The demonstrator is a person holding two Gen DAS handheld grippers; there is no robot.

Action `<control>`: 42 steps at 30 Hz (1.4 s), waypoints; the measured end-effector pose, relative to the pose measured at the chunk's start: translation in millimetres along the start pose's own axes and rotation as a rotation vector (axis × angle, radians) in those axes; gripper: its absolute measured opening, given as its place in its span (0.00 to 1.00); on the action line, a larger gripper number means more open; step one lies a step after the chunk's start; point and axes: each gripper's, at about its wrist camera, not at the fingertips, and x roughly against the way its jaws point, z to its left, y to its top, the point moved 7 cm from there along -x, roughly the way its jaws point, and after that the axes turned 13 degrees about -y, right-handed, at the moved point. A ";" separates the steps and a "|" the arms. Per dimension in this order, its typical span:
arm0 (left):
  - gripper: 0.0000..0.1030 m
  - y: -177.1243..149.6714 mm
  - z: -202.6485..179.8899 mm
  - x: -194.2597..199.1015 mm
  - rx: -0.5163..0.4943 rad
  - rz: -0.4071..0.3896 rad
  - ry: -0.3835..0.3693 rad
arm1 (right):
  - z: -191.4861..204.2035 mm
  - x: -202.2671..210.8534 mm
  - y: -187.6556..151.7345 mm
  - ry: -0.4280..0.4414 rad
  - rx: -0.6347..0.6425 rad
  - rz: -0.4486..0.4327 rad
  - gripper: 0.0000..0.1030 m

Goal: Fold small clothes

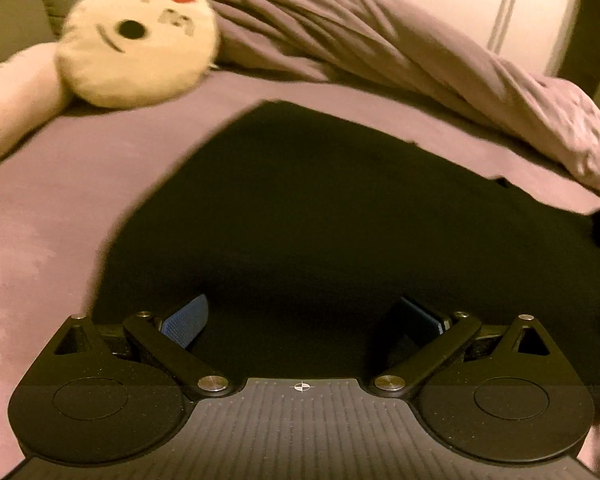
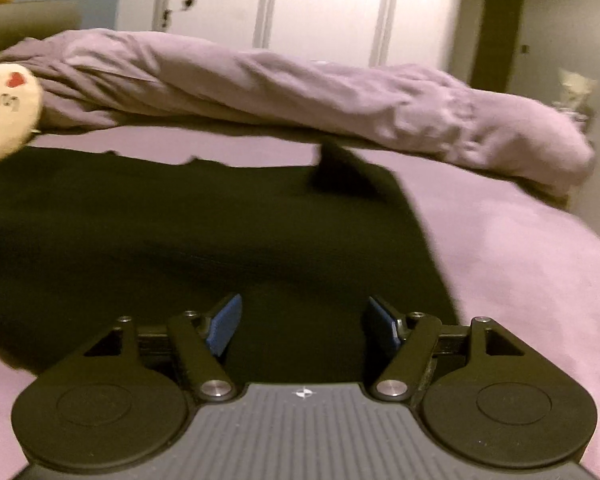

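Note:
A black garment (image 1: 320, 208) lies spread flat on the mauve bed sheet (image 1: 40, 220). It also shows in the right wrist view (image 2: 180, 232), where a small dark flap (image 2: 340, 168) sticks up at its far right corner. My left gripper (image 1: 302, 316) is open and empty, just above the garment's near edge, towards its left side. My right gripper (image 2: 302, 320) is open and empty, above the near edge close to the garment's right side. Blue pads (image 1: 186, 320) (image 2: 224, 328) show on the fingers.
A round cream emoji pillow (image 1: 136, 36) lies at the far left of the bed, also seen in the right wrist view (image 2: 4, 112). A bunched mauve duvet (image 1: 380, 40) (image 2: 300, 92) runs along the far side. White wardrobe doors (image 2: 320, 4) stand behind.

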 end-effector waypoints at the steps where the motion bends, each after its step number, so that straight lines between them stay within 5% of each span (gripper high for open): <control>1: 1.00 3.1 11.6 4.7 0.003 -0.008 0.025 | -5.1 4.4 -4.2 -0.021 0.004 0.005 0.66; 6: 1.00 25.5 79.0 18.6 0.111 -0.035 0.096 | -16.6 29.2 -39.4 0.003 -0.060 0.061 0.71; 11: 1.00 42.2 115.0 -10.3 0.304 0.065 -0.152 | -6.9 44.2 -66.7 0.088 -0.163 0.111 0.80; 14: 1.00 45.5 120.3 -31.8 0.337 0.124 -0.208 | -3.6 46.8 -66.8 0.079 -0.162 0.103 0.80; 17: 0.87 51.8 106.6 -40.1 0.315 0.140 -0.292 | -3.5 47.0 -62.9 0.095 -0.174 0.097 0.80; 19: 0.58 48.8 92.8 -43.6 0.303 0.163 -0.351 | -3.5 46.4 -58.9 0.106 -0.186 0.086 0.80; 25: 0.82 48.7 76.4 -64.4 0.280 0.201 -0.377 | -0.3 40.1 -62.1 0.124 -0.217 0.091 0.80; 27: 0.72 50.0 68.8 -69.0 0.268 0.205 -0.361 | 0.5 40.9 -64.5 0.122 -0.211 0.080 0.80; 31: 0.35 53.7 60.1 -69.5 0.249 0.224 -0.366 | 0.6 43.7 -59.0 0.124 -0.207 0.076 0.79; 34: 0.31 57.6 53.3 -56.4 0.239 0.205 -0.358 | -1.0 48.7 -50.8 0.140 -0.219 0.047 0.71; 36: 0.30 62.9 43.0 -46.2 0.218 0.179 -0.367 | -1.4 49.9 -44.8 0.148 -0.215 0.032 0.52; 42: 0.28 88.4 -0.9 -19.2 0.185 0.136 -0.406 | -7.0 53.8 -41.1 0.167 -0.257 0.034 0.47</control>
